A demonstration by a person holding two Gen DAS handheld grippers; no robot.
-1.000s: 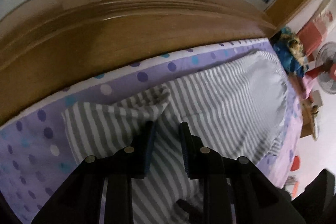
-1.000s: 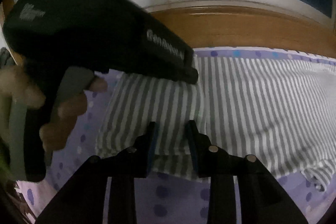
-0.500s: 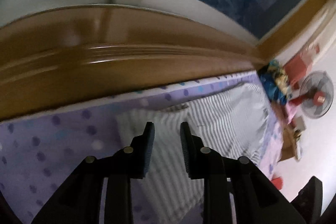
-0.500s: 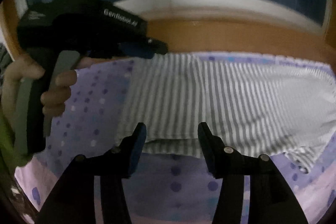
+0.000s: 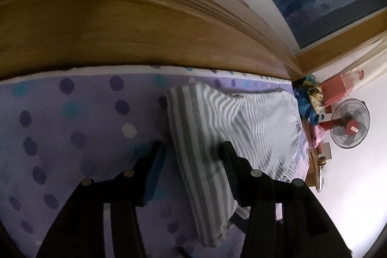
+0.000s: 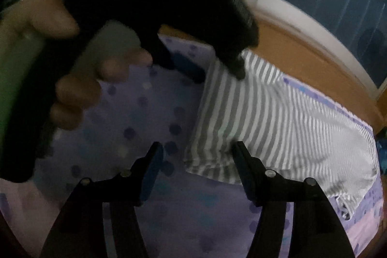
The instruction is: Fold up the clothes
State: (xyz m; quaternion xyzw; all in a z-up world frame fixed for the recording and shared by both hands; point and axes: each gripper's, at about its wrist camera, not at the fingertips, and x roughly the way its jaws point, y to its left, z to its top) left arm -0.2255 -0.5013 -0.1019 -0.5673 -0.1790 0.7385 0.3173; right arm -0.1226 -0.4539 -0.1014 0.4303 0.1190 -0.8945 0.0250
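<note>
- The striped garment lies on the dotted sheet, ahead and right of the left gripper.
- Its near corner sits between the opening right gripper fingers.
- The headboard stands beyond.

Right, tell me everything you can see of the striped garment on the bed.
The striped garment is soft grey-and-white fabric, lying fairly flat on the purple dotted bedsheet, near the wooden headboard. Its near end is folded over into a doubled layer with a straight edge. Both hand-held grippers are opening over that edge; the left hand-held gripper and the right hand-held gripper pinch nothing.
</note>
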